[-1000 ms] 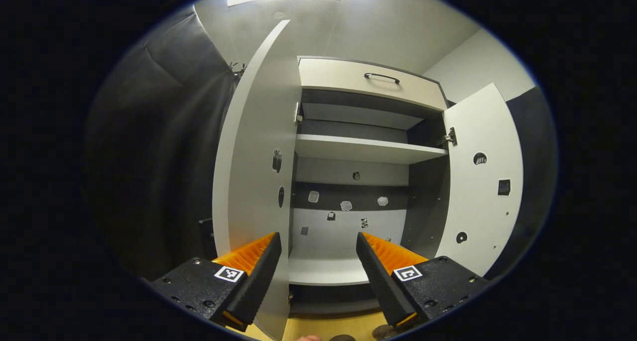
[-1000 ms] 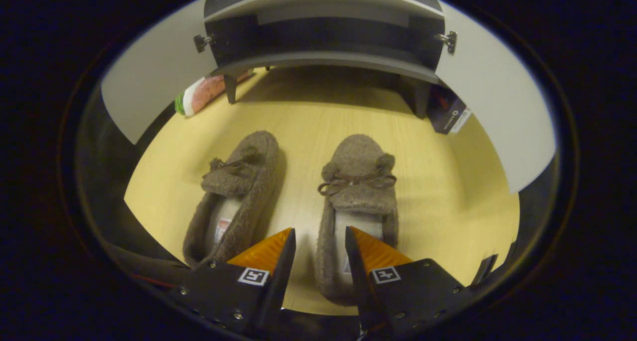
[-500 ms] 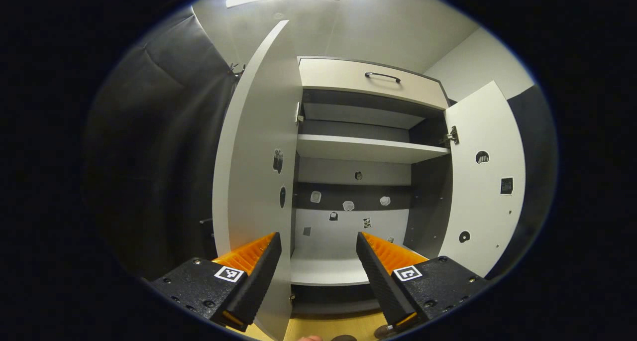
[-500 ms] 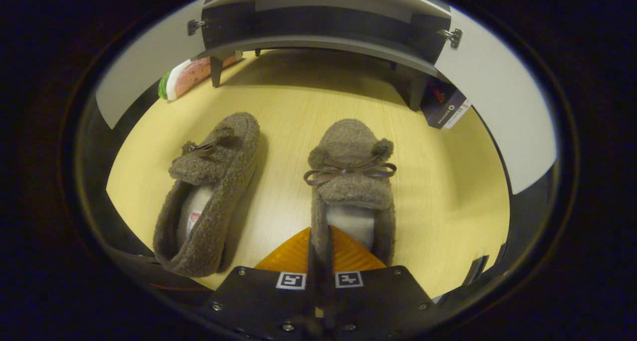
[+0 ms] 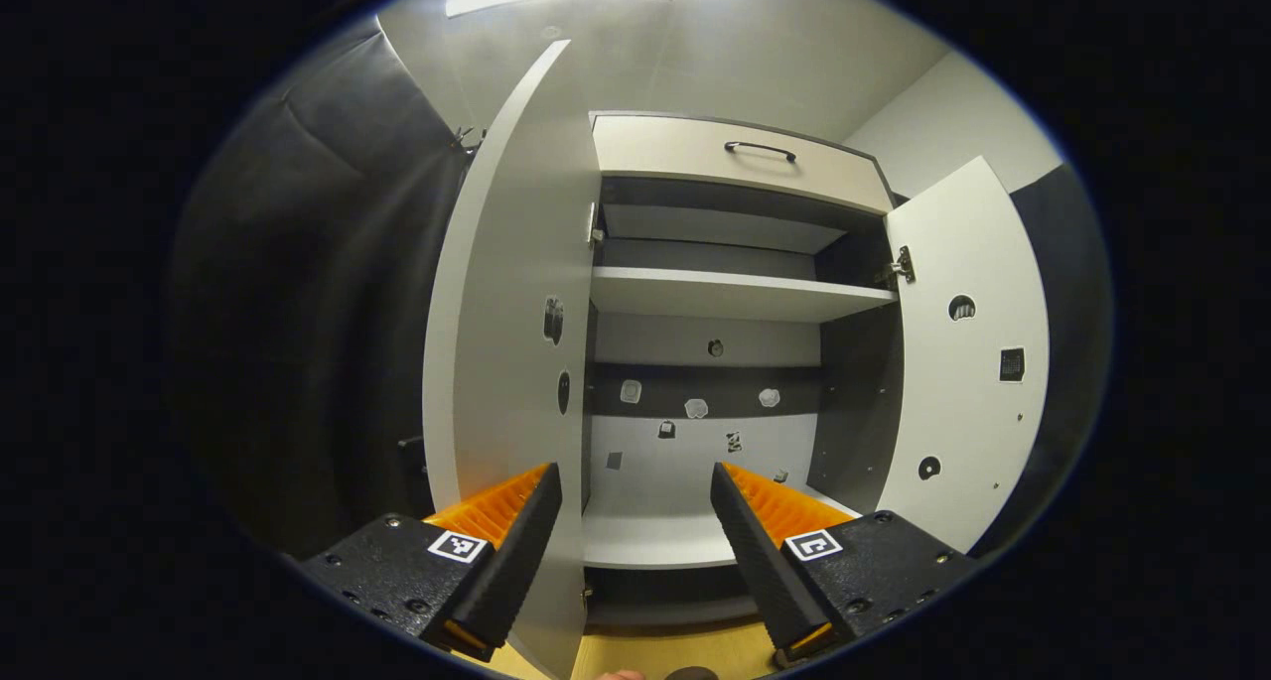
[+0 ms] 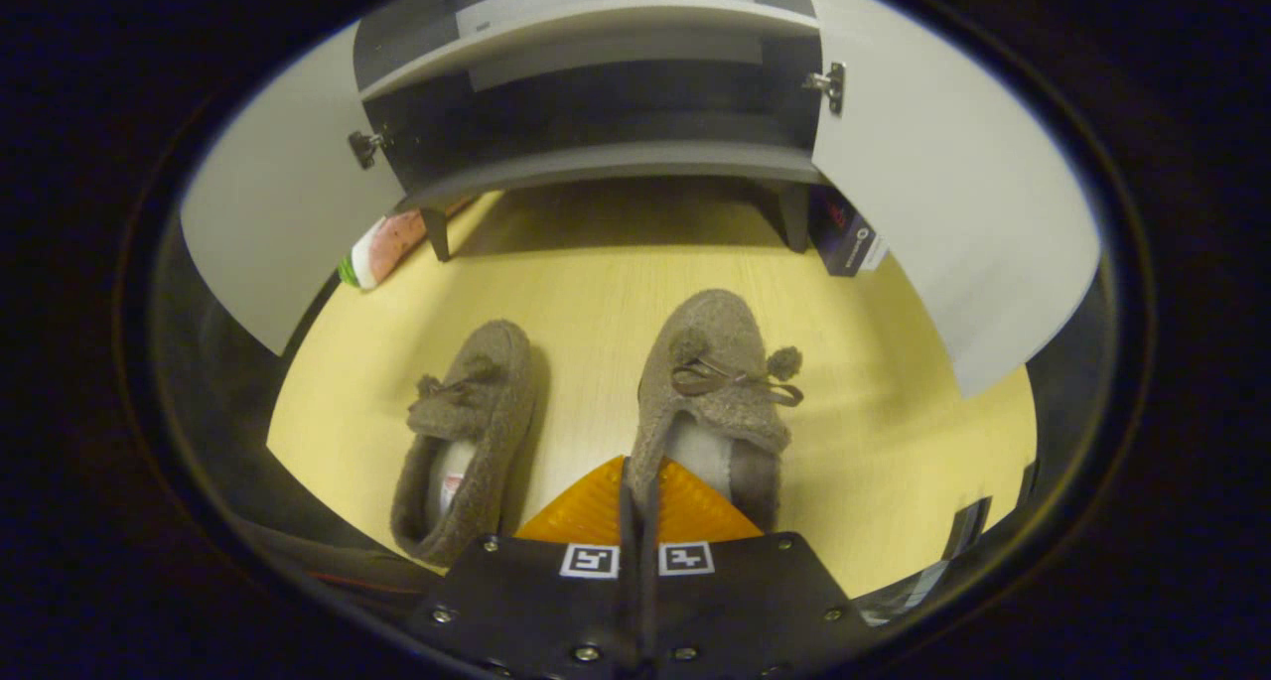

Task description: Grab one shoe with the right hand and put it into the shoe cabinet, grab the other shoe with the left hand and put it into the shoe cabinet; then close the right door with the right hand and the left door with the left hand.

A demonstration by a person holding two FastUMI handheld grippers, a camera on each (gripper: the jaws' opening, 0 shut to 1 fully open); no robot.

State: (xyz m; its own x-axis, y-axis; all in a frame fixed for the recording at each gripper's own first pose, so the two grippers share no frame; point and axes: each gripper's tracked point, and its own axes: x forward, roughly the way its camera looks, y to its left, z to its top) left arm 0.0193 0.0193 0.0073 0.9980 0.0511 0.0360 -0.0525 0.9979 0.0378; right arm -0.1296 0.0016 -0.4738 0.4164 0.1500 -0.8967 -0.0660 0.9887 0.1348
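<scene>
1. Since a second ago the right gripper (image 6: 638, 481) has gone from jaws spread over the heel of the right-hand shoe (image 6: 717, 402) to jaws drawn together on the near side wall of that shoe's collar; both fingers appear to press the fuzzy rim between them.
2. That shoe now sits higher and more tilted in the right gripper view than half a second ago, its toe aimed at the shoe cabinet (image 6: 596, 104). Judgement: it is lifted off the wooden floor (image 6: 894, 462), or just leaving it; contact under the sole cannot be confirmed.
3. Other shoe (image 6: 467, 432) lies flat on the floor to the left, untouched, apart from the held one.
4. Left gripper (image 5: 635, 516): fingers wide apart, holding nothing, almost unmoved, facing the cabinet interior between the left door (image 5: 516, 293) and right door (image 5: 968, 342), both swung open. Lower shelf (image 5: 645, 541) is bare.
5. Meaning for the task: first grasp looks done; carry to the cabinet comes next. Second shoe and both doors remain.
6. Risk: a pinch on one soft wall may let the shoe swing or slip.
</scene>
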